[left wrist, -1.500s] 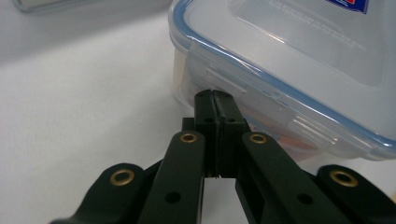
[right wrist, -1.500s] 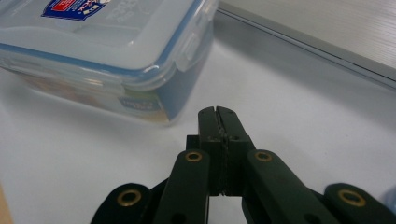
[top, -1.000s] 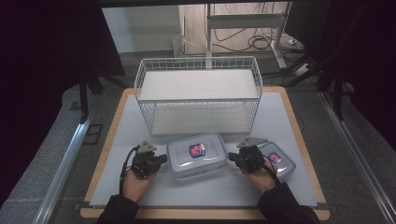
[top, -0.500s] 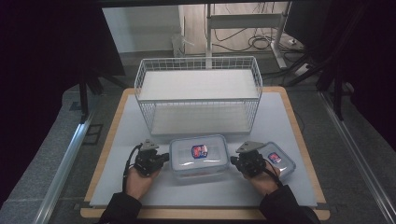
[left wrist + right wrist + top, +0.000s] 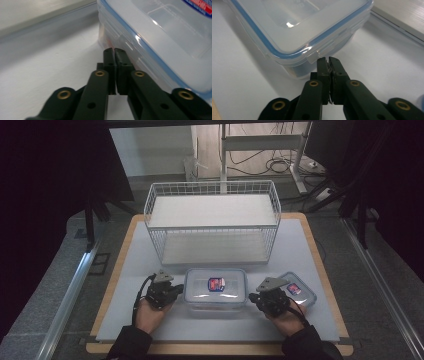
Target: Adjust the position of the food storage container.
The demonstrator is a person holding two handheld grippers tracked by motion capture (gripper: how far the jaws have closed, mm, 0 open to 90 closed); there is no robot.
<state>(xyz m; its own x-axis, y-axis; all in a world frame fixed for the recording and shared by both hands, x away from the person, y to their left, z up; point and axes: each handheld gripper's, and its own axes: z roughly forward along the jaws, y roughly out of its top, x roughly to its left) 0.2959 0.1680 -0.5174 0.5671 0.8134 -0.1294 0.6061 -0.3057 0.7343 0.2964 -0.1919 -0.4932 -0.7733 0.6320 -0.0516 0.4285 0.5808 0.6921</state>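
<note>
The large clear container [image 5: 215, 289] with a blue-sealed lid lies flat on the white surface [image 5: 150, 255], near the middle of its near half, long side parallel to the near edge. A red and blue label [image 5: 216, 283] sits on the lid centre.

The left gripper [image 5: 175, 290] lies just beside the container's left short side. In the left gripper view its jaws are pressed together with nothing between them, tips [image 5: 114, 51] at the base of the container wall [image 5: 150, 57]; contact cannot be confirmed. The right gripper [image 5: 254, 297] lies just beside the container's right short side. In the right gripper view its jaws are likewise pressed together and empty, tips [image 5: 327, 60] just under a lid latch tab [image 5: 312, 57] at the container corner [image 5: 297, 53].

A smaller lidded container [image 5: 296, 289] lies near the right edge of the surface, just behind the right hand [image 5: 287, 317]. The space between it and the large container is taken up by the right gripper.

A white wire basket [image 5: 212, 227] stands on the far half of the surface, its front wall near the large container's far long side, leaving a narrow strip of bare surface between them.

Open surface remains between the large container and the near edge, between the two forearms, and to the left of the left hand [image 5: 150, 312] up to the left edge. A wooden border [image 5: 320, 265] frames the surface.
</note>
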